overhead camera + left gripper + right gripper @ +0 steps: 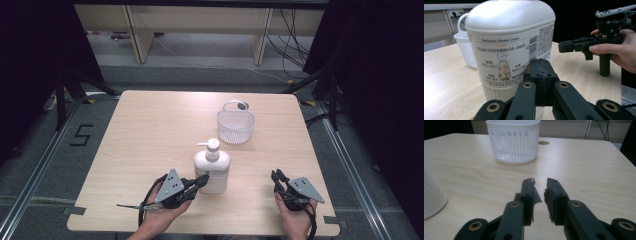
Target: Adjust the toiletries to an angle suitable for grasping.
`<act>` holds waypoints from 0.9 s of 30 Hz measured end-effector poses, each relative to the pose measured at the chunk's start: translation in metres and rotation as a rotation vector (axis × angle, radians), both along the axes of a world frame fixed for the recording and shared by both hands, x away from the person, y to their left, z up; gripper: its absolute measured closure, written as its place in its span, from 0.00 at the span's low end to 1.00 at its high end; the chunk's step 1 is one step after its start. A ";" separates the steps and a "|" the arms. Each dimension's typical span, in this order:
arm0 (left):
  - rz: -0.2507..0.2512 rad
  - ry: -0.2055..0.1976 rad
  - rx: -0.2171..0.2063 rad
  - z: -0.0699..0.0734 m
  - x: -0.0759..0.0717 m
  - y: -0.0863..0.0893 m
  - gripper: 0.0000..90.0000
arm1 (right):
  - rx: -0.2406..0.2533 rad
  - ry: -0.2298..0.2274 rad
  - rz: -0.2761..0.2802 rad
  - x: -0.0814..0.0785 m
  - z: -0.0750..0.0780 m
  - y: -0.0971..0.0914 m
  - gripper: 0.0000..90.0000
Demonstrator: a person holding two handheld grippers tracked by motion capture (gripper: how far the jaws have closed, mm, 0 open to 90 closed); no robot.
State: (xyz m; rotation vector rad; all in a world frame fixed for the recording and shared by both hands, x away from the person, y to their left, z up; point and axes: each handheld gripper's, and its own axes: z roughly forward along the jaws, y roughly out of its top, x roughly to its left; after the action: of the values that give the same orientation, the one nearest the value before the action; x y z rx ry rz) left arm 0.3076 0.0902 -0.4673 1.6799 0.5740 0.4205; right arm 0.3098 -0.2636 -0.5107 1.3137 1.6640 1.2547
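Near the table's front edge, upright bottle [212,167] touches the closed, empty left gripper [201,181] (nearer hand); right gripper [276,177], slightly open, sits well right.

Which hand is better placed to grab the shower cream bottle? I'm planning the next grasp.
Left, probably: the left tongs sit shut right beside the bottle. The right tongs, slightly open, are farther off.

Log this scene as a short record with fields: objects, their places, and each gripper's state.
surface: wooden table
bottle: white pump bottle, upright, near the table's front edge
basket: white slotted basket, beyond the bottle, apart from it
left gripper: jaws shut on nothing, tip right at the bottle's base; contact unclear
right gripper: jaws slightly apart, nothing between them, to the bottle's right
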 end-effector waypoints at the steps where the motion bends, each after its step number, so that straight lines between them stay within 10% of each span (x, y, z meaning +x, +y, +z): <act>1: -0.001 0.004 -0.003 0.000 0.002 0.000 0.99 | -0.056 -0.064 0.039 -0.001 0.009 0.008 0.79; 15: -0.002 -0.025 0.009 -0.001 0.000 0.004 0.87 | -0.003 -0.148 0.147 -0.028 0.056 0.059 0.65; 27: 0.218 0.024 0.035 -0.035 -0.001 0.076 0.51 | 0.015 -0.233 0.175 -0.036 0.097 0.114 0.48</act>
State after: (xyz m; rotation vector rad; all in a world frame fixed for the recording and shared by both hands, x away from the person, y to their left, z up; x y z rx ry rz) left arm 0.3071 0.1666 -0.5019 1.6634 0.7755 0.5711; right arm 0.2743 -0.1492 -0.4136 1.0036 1.6305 1.4643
